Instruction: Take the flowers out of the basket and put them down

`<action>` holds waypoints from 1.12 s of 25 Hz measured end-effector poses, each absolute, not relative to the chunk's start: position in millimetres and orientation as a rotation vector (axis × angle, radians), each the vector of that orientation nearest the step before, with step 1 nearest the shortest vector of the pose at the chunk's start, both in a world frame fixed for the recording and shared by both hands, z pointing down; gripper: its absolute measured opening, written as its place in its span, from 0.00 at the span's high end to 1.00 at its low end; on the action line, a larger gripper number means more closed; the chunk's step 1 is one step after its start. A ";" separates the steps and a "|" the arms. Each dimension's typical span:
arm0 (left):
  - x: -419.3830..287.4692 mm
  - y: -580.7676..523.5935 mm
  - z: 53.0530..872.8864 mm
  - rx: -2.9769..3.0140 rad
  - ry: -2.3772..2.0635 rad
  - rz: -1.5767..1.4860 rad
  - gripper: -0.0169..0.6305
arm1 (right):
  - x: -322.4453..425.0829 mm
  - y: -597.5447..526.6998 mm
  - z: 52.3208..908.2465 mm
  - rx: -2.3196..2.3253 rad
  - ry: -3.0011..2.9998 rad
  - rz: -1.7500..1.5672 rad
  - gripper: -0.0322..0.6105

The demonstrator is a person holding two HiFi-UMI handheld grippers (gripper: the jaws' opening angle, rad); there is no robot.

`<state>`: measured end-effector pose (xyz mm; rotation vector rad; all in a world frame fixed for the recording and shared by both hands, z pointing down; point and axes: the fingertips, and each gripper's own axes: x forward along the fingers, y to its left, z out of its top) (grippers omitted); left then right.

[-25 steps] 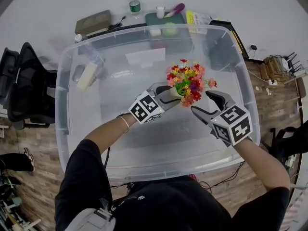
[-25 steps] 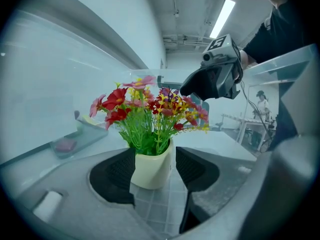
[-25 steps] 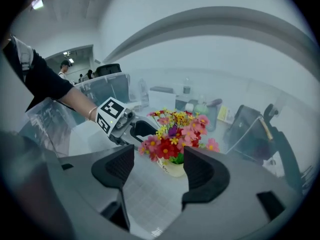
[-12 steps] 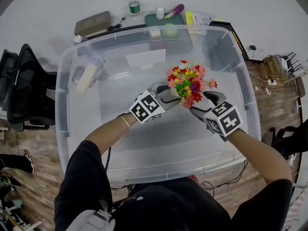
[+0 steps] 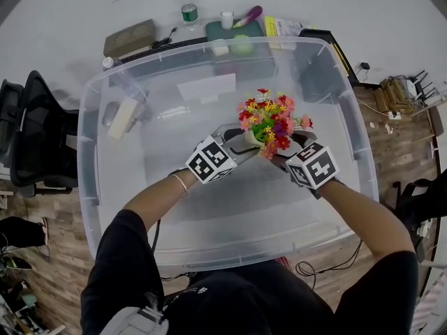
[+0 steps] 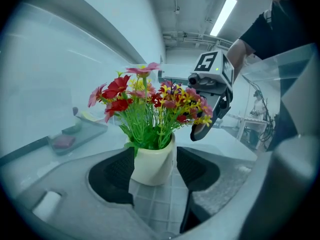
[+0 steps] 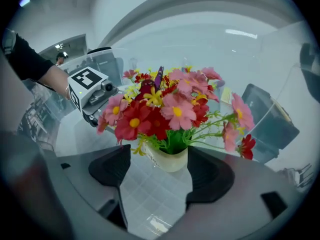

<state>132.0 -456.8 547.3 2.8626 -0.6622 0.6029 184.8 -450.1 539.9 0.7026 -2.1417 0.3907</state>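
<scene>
The left tongs hold the white pot of flowers inside the clear box. The right tongs have just been opening wide, with the pot between them, not squeezed.

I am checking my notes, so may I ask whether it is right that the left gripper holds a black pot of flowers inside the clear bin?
Not quite: the pot is cream-white, not black, as the left gripper view shows. Otherwise yes: the left gripper holds that pot of flowers inside the clear bin.
</scene>
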 end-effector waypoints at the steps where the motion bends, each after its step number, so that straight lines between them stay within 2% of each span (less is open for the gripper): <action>1: 132.1 -457.3 548.0 2.861 -0.664 0.603 0.59 | 184.6 -451.1 542.0 0.706 -2.141 0.392 0.40; 7: 131.0 -459.6 555.6 2.859 -0.657 0.636 0.56 | 184.0 -460.0 553.7 0.731 -2.124 0.392 0.37; 17: 125.6 -471.5 567.9 2.849 -0.623 0.668 0.43 | 175.1 -481.6 566.7 0.738 -2.139 0.354 0.31; 28: 124.2 -478.7 583.3 2.864 -0.600 0.723 0.42 | 161.8 -485.1 567.8 0.681 -2.255 0.320 0.30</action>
